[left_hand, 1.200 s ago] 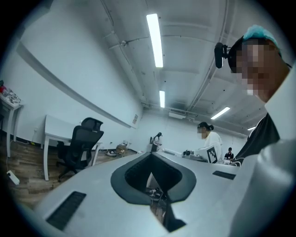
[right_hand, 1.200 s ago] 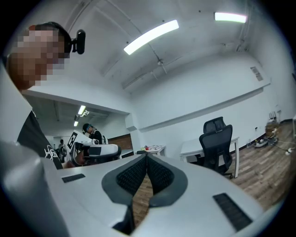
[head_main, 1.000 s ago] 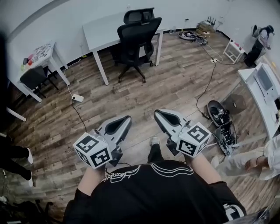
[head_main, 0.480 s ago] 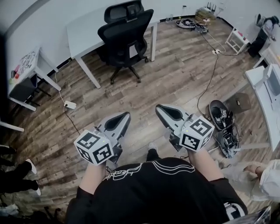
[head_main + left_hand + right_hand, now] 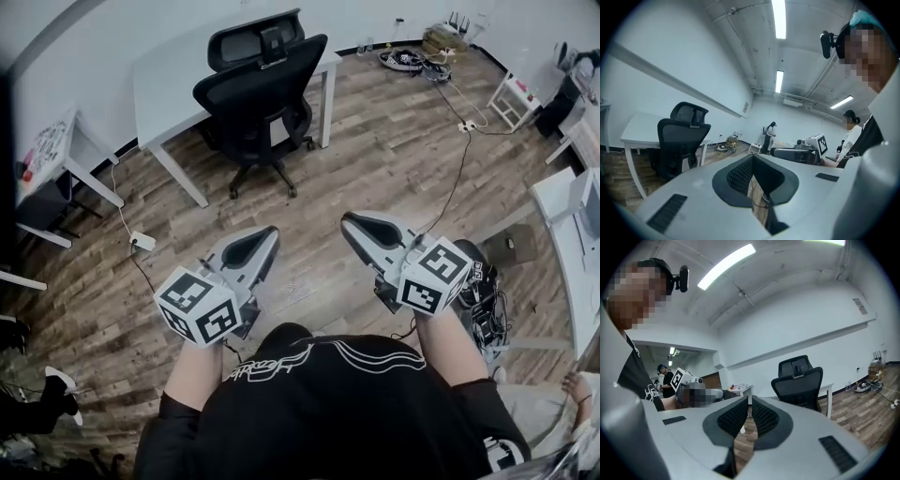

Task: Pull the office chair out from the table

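Black office chair (image 5: 260,89) nearer than before; left hand-held gripper (image 5: 270,232), right hand-held gripper (image 5: 348,221): jaws together.

No legible text is showing in any view. The left marker cube (image 5: 199,307) and right marker cube (image 5: 433,277), each behind its jaws, are displaying black-and-white square patterns only, without letters or digits. White script is running across the black shirt (image 5: 319,412) behind both cubes, too distorted to read. A wall plate (image 5: 859,306), far ahead of the right jaws, is appearing too small to read.
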A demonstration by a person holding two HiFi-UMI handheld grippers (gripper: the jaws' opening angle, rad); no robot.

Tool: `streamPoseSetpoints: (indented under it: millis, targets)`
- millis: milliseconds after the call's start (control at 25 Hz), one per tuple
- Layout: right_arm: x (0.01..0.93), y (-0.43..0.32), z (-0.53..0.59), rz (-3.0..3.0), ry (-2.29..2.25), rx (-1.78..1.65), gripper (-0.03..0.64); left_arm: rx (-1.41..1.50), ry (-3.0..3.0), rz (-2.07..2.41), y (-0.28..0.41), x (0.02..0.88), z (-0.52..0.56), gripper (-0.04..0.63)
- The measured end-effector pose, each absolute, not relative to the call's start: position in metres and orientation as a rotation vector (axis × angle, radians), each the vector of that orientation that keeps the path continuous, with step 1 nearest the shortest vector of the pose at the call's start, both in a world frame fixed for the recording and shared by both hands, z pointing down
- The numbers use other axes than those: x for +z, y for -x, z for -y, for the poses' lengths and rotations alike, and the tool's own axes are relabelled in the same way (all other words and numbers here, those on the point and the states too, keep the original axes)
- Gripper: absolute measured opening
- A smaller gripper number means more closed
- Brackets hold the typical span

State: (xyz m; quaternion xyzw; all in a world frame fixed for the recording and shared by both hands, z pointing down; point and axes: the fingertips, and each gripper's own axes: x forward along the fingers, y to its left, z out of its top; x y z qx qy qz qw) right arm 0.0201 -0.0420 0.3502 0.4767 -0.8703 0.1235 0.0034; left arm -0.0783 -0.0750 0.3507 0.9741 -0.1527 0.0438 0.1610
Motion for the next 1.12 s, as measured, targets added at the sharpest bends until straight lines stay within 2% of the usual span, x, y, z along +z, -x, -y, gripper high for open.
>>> streamPoseSetpoints:
  millis: [520,1120]
  targets:
    - [0.346,-0.070,0.171,2.712,-1.508,0.302,0.037,0.053,-2.774,0.458,0.034,0.352,0.203,0.006]
    - [0.356,-0.131,0.400,2.733,-1.342,0.370,0.037,0.022,-2.758,0.624,-0.006,0.352,0.434,0.006]
